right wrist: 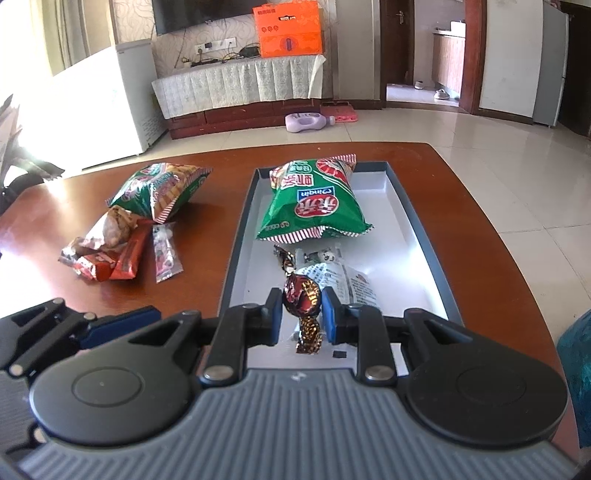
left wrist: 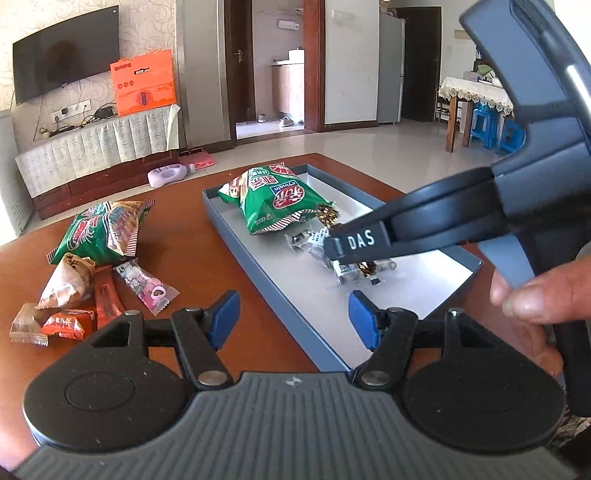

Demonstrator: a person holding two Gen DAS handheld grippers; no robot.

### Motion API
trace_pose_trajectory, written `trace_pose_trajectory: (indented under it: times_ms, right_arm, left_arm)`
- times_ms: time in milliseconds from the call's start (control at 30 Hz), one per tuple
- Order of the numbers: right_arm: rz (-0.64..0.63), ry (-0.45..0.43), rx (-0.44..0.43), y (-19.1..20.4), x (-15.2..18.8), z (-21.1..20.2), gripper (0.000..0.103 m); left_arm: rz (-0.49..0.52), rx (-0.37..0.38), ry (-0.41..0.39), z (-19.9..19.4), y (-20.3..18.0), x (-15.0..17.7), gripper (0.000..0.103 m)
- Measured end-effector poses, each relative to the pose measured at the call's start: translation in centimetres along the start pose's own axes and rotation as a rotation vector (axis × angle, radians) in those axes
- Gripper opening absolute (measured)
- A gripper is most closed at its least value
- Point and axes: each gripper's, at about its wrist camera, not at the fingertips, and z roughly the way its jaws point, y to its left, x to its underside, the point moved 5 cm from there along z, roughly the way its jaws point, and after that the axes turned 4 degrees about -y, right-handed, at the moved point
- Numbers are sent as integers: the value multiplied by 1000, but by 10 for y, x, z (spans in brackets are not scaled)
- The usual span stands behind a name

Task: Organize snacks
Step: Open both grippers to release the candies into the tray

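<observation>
A grey tray [left wrist: 258, 258] [right wrist: 413, 221] lies on the brown table. In it lie a green snack bag [left wrist: 273, 199] [right wrist: 314, 199] and a clear wrapped snack [right wrist: 343, 275]. My right gripper [right wrist: 301, 314] is shut on a dark brown wrapped candy [right wrist: 301, 295] just above the tray's near end; it shows from the side in the left wrist view [left wrist: 338, 251]. My left gripper [left wrist: 293, 317] is open and empty over the tray's near left rim. A second green bag [left wrist: 99, 232] [right wrist: 162, 188] and several small snacks [left wrist: 74, 295] [right wrist: 110, 251] lie left of the tray.
The table's [right wrist: 207, 280] far edge is just behind the tray. Beyond it are a tiled floor, a purple bottle [right wrist: 306, 122], a TV cabinet with an orange box [right wrist: 288, 29], and a white freezer [right wrist: 107, 103].
</observation>
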Motion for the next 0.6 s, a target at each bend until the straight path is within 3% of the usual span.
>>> trace_pose_trajectory:
  times_ms: [600]
  right_arm:
    - [37, 13, 13, -7, 4, -7, 28]
  left_arm:
    - [35, 42, 1, -3, -4, 13, 70]
